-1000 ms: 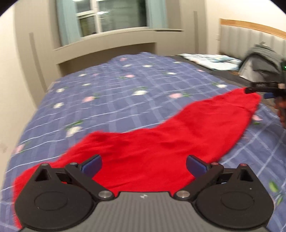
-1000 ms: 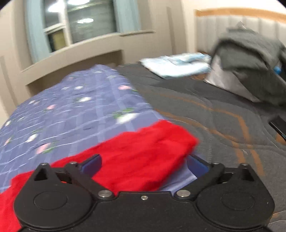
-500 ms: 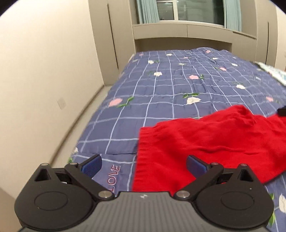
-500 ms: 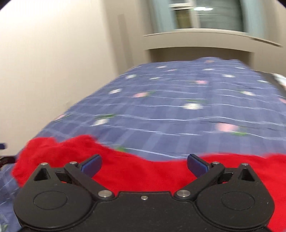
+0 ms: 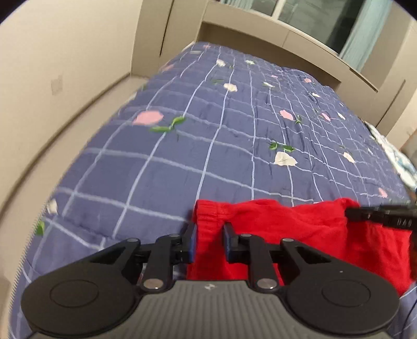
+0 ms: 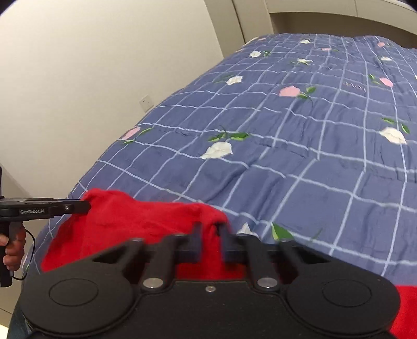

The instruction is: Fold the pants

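Observation:
The red pants [image 5: 281, 234] lie on the blue checked bedspread [image 5: 221, 146], their waistband edge at the near left. My left gripper [image 5: 208, 241] is shut on the waistband's left corner. My right gripper [image 6: 209, 241] is shut on the other corner of the red pants [image 6: 135, 224]. The right gripper shows in the left wrist view [image 5: 380, 219] at the pants' right corner. The left gripper shows in the right wrist view [image 6: 65, 208] at the pants' left corner.
The bedspread [image 6: 299, 125] with flower print covers the bed ahead. A beige wall [image 6: 91, 78] with a socket runs along the bed's left side. Cabinets and a window [image 5: 312, 23] stand at the far end. Light bedding [image 5: 401, 159] lies far right.
Both grippers swung left to the waistband end and closed on its two corners. They were wide open half a second ago.

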{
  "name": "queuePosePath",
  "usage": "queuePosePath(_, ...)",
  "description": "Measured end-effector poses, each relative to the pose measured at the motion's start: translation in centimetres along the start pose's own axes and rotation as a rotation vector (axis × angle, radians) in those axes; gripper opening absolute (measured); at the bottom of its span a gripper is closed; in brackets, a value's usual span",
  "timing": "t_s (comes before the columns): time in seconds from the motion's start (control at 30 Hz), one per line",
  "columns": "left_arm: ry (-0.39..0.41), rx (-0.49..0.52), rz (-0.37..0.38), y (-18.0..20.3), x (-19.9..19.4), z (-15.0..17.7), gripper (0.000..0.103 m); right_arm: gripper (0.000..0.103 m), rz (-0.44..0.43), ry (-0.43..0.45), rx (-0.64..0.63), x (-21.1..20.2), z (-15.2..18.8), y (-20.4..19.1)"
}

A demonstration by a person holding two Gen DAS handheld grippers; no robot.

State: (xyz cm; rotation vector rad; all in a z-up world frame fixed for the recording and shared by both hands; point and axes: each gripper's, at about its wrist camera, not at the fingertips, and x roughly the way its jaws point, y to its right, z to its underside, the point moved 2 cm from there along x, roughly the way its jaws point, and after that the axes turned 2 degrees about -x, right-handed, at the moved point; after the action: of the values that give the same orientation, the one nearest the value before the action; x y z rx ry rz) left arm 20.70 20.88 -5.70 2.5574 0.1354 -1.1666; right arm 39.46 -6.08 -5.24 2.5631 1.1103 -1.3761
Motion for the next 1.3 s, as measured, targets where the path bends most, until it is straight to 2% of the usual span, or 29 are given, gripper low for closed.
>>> queuePosePath(0.1,0.068,0.02,-0.026,0.4,-0.9,0.0,0.021,0.007,0.041,0.067,-0.044,-1.2,-0.3,-0.4)
queuePosePath(0.17,0.051,0.004,-0.04,0.3,-0.4,-0.1,0.021,0.007,0.073,0.085,-0.05,-1.0,-0.6,-0.4)
queuePosePath(0.27,0.012,0.017,-0.066,0.6,0.8,0.1,0.022,0.008,0.125,0.055,-0.066,0.7,-0.5,-0.2)
queuePosePath(0.33,0.01,0.036,-0.074,0.7,0.9,0.2,0.024,0.013,0.15,0.04,-0.07,1.6,-0.1,-0.1)
queuePosePath(0.37,0.007,0.043,-0.074,0.8,0.8,0.2,0.03,0.017,0.163,0.041,-0.065,1.8,0.1,-0.1)
queuePosePath(0.4,0.009,0.043,-0.079,0.7,0.4,0.1,0.04,0.027,0.175,0.046,-0.059,1.7,0.2,0.0)
queuePosePath(0.43,0.012,0.042,-0.099,0.7,0.0,0.0,0.068,0.036,0.175,0.056,-0.05,1.3,0.3,0.0)
queuePosePath(0.47,0.025,0.041,-0.125,0.7,-0.5,0.0,0.085,0.04,0.168,0.074,-0.047,0.7,0.4,-0.1)
queuePosePath(0.5,0.043,0.046,-0.133,0.7,-1.0,0.1,0.087,0.054,0.163,0.085,-0.057,0.1,0.4,-0.2)
queuePosePath(0.53,0.055,0.055,-0.135,0.7,-1.5,0.1,0.086,0.069,0.17,0.096,-0.075,-0.4,0.4,-0.5)
queuePosePath(0.57,0.054,0.059,-0.132,0.8,-1.6,0.1,0.085,0.074,0.181,0.109,-0.095,-0.9,0.5,-0.7)
queuePosePath(0.73,0.031,0.079,-0.163,1.2,-1.3,0.8,0.087,0.086,0.219,0.143,-0.137,-0.8,0.2,-2.0)
queuePosePath(0.83,-0.002,0.119,-0.219,1.4,-0.5,1.6,0.088,0.096,0.296,0.144,-0.126,0.7,0.1,-2.1)
queuePosePath(0.9,-0.067,0.142,-0.266,1.1,0.6,2.3,0.088,0.096,0.384,0.104,-0.115,2.2,0.3,-1.6)
queuePosePath(0.97,-0.074,0.131,-0.256,0.6,0.8,2.9,0.088,0.098,0.438,0.074,-0.103,3.2,0.9,-0.5)
queuePosePath(1.07,-0.061,0.107,-0.256,0.2,-0.2,3.0,0.091,0.1,0.439,0.112,-0.037,1.8,1.9,0.8)
queuePosePath(1.13,-0.052,0.116,-0.282,0.2,-0.7,3.1,0.094,0.1,0.465,0.142,-0.048,0.1,2.8,0.8)
queuePosePath(1.3,-0.008,0.163,-0.294,1.3,-2.8,4.3,0.101,0.101,0.418,0.187,-0.063,-4.1,6.3,-1.5)
